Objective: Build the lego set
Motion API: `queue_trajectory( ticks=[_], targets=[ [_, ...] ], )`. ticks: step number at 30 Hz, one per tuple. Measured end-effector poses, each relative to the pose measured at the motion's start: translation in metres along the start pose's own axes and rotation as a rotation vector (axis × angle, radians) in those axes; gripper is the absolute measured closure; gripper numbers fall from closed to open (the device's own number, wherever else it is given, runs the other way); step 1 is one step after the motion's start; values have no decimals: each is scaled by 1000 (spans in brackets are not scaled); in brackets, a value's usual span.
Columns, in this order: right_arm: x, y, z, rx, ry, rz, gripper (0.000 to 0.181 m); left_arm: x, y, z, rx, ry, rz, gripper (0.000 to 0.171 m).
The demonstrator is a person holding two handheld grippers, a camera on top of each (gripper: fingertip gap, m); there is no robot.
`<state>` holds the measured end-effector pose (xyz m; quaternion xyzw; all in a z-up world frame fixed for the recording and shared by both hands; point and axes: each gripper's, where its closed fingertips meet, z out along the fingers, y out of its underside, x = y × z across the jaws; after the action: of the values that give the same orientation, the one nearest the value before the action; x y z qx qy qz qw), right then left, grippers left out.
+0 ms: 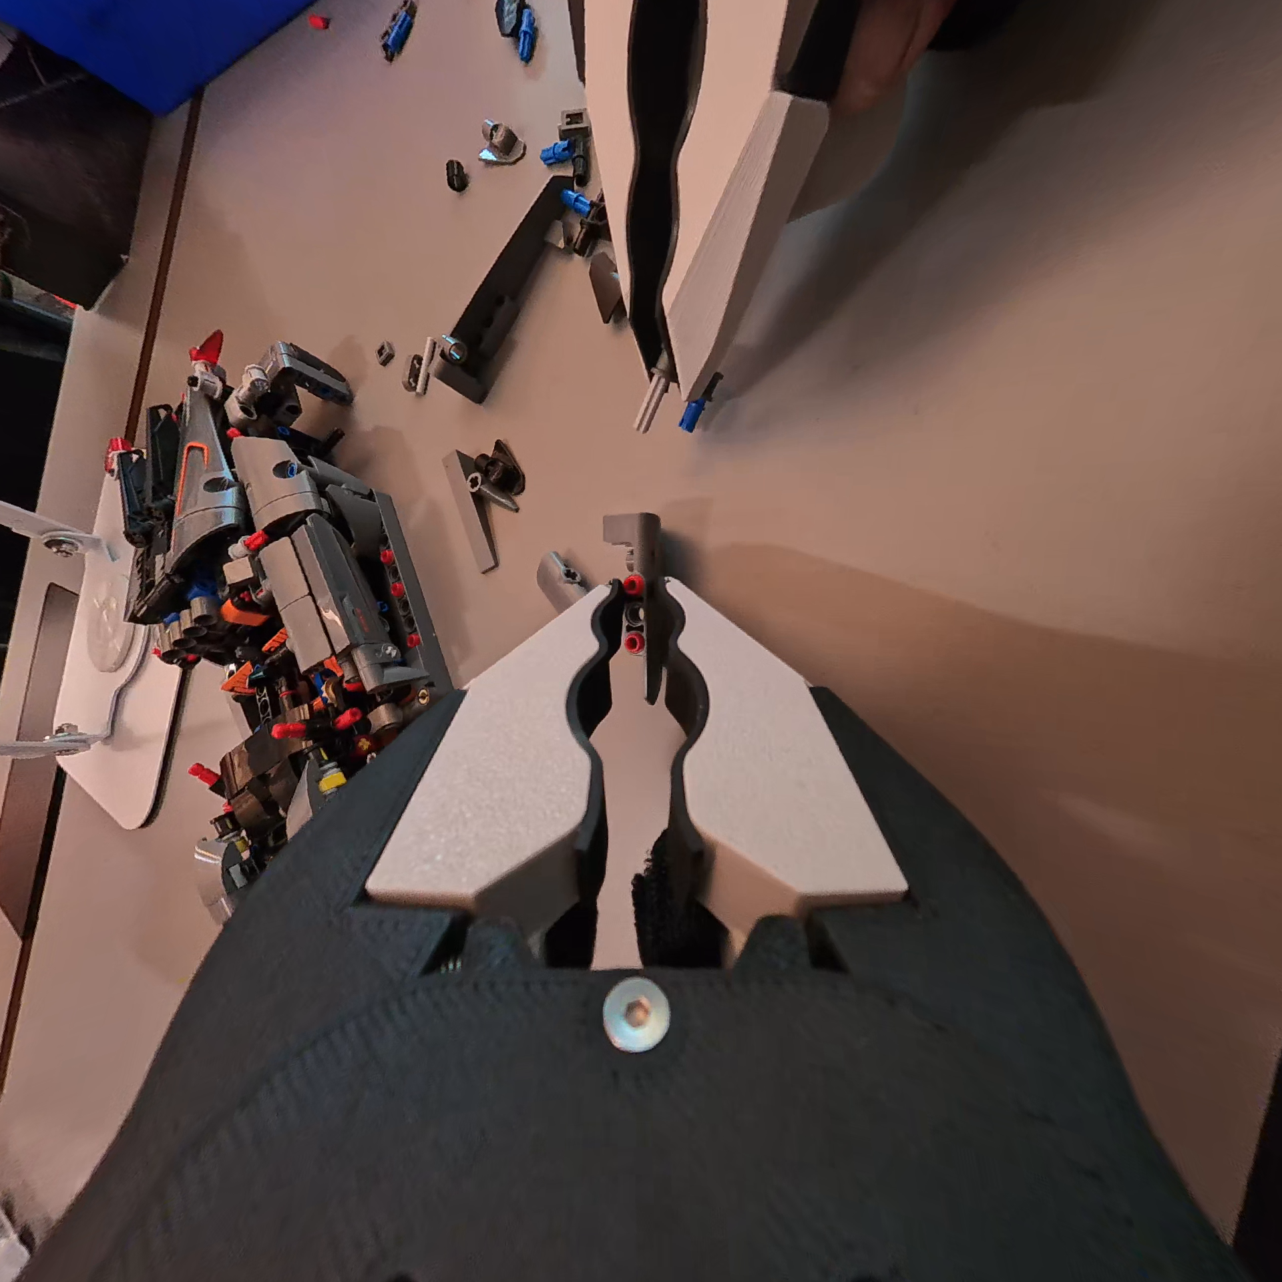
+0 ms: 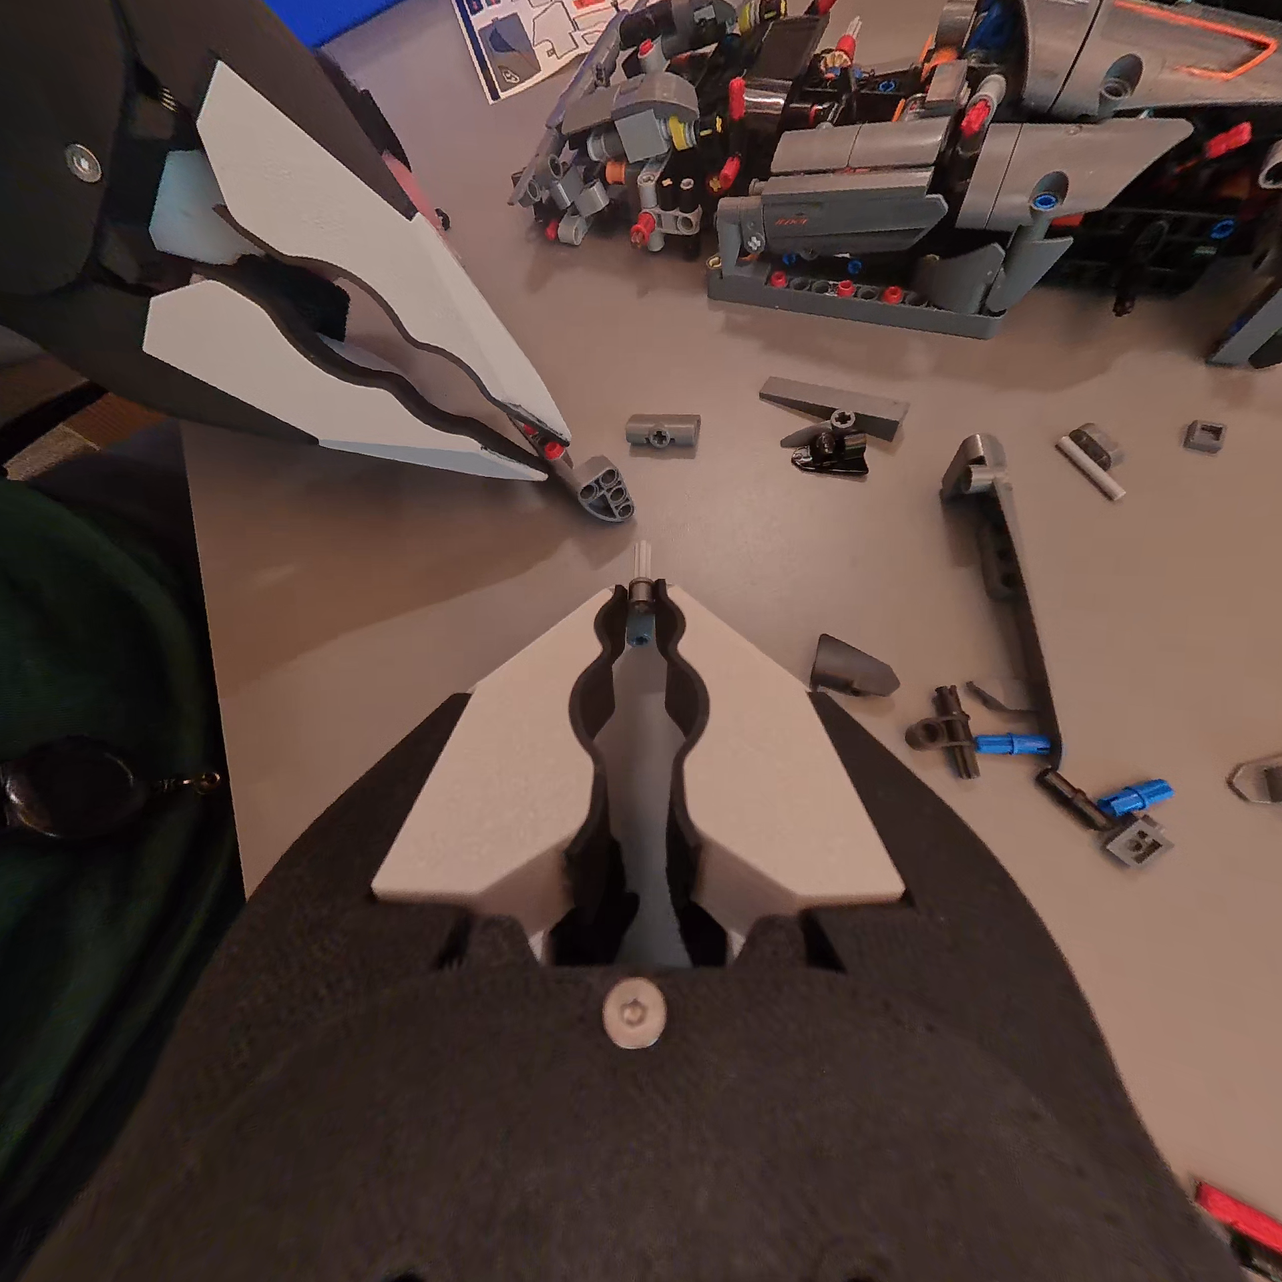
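Observation:
My left gripper (image 1: pixel 639 586) is shut on a small grey beam with red pins (image 1: pixel 638 537), held just above the table. It also shows in the right wrist view (image 2: pixel 555 458), with the beam (image 2: pixel 605 491) sticking out of its tips. My right gripper (image 2: pixel 642 590) is shut on a small piece made of a light grey axle, a dark bush and a blue pin (image 2: pixel 639 593). It points at the beam, a short gap away. It shows in the left wrist view too (image 1: pixel 676 385). The partly built grey, black and orange model (image 1: pixel 291 555) (image 2: pixel 902 173) lies beyond.
Loose parts lie scattered on the table: a long dark grey beam (image 2: pixel 999 555), a grey connector (image 2: pixel 662 433), a grey wedge with a black clip (image 2: pixel 832 423), blue pins (image 2: pixel 1013 744). An instruction sheet (image 2: pixel 527 41) lies far back. The table edge (image 2: pixel 208 694) is at left.

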<state>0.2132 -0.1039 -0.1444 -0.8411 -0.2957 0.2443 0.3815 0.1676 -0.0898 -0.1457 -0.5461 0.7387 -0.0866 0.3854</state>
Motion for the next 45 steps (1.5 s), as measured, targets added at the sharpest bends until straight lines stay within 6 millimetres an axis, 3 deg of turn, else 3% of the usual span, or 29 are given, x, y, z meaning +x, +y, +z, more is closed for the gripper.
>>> queue_trajectory(
  ticks=[16, 33, 45],
  targets=[
    [-2, -2, -2, 14, -37, 20, 176, 3, -1, 3, 6, 104, -16, 166],
    [-8, -28, -16, 141, -67, -17, 176, -19, -5, -36, 126, 281, -76, 167],
    [-36, -20, 10, -9, -140, -217, 176, 16, 17, -33, 18, 423, -50, 166]
  ],
)
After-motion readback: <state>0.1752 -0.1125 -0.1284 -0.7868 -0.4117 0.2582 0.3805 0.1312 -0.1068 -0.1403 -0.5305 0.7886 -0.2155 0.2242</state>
